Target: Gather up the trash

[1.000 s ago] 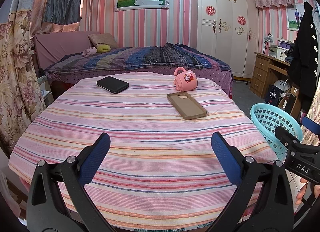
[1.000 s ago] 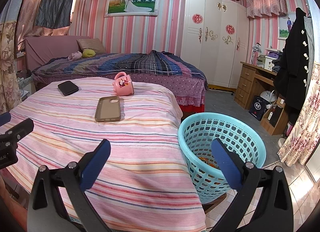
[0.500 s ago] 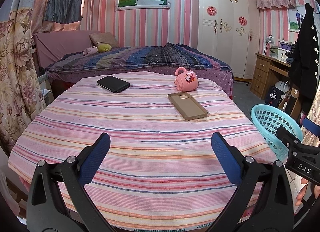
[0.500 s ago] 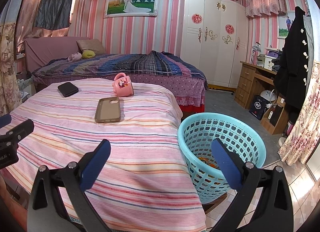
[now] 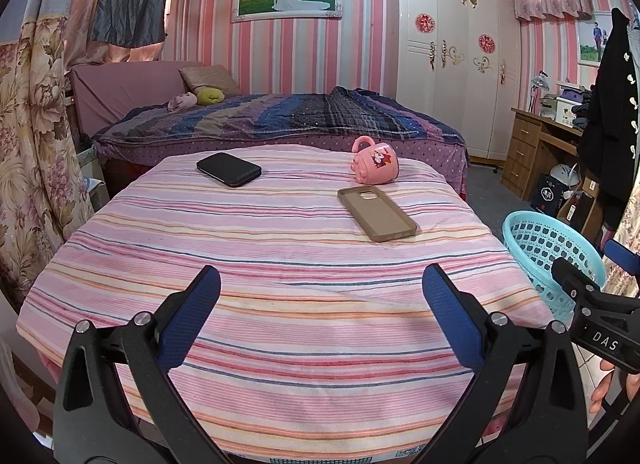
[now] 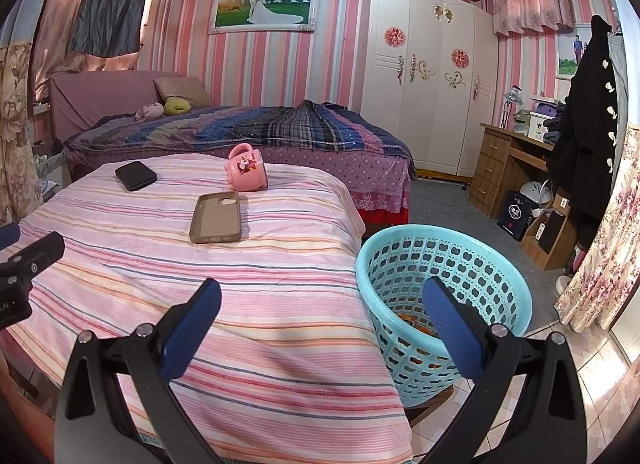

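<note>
Trash (image 6: 416, 322) is lying at the bottom of the basket (image 6: 496, 264), showing as orange scraps through the weave, and none is showing on the striped surface (image 5: 280, 296). Both grippers are hovering at the near edge with nothing between the pads: the left gripper (image 5: 320, 304) is gaping over bare cloth, and the right gripper (image 6: 320, 306) is spread wide, one finger over the cloth and the other over the basket's mouth.

What is resting on the surface is a pink mug (image 5: 375, 165) on its side, a tan phone case (image 5: 376, 213) just in front of it, and a black case (image 5: 229, 169) well apart at the far left (none of these is looking like rubbish). So the main risk is a wrong pick: a gripper reaching for the nearest item would be binning something meant to stay. The mug, being on its side, could be rolling off the far edge if nudged. The basket is standing just beside the surface's corner, so a low swing of the right gripper could be knocking its rim and tipping the contents onto the floor.
</note>
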